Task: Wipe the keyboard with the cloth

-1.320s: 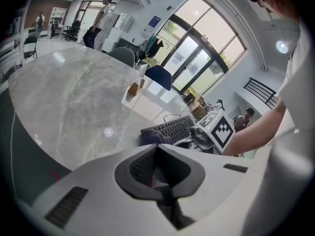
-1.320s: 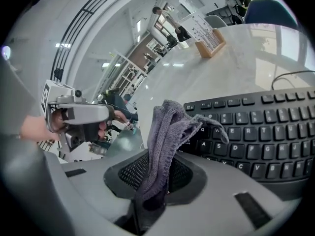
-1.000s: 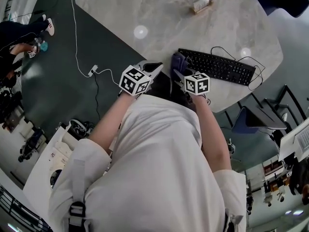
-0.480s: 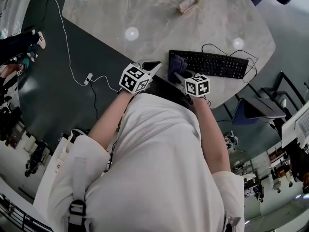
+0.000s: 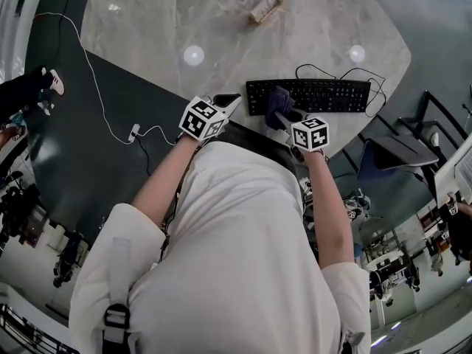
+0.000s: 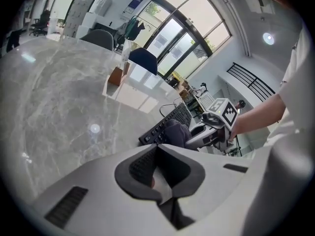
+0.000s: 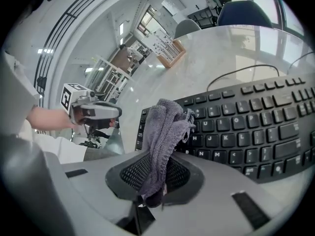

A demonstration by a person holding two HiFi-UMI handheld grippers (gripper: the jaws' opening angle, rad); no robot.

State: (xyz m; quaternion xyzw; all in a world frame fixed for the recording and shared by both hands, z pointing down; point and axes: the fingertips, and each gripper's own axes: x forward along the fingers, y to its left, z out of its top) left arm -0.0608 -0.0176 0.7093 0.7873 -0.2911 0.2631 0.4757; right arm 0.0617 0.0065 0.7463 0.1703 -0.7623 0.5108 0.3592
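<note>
Your cloth is covering several left-hand keys of the keyboard; the right gripper view's edge is cutting off its other end. The small box on the bench is appearing too small to identify.

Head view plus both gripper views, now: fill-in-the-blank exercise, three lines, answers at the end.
The right gripper is shut on a purple-grey ___.
The keyboard on the marble table is ___ in colour.
The left gripper, jaws together, holds ___.
Missing words: cloth; black; nothing.
</note>
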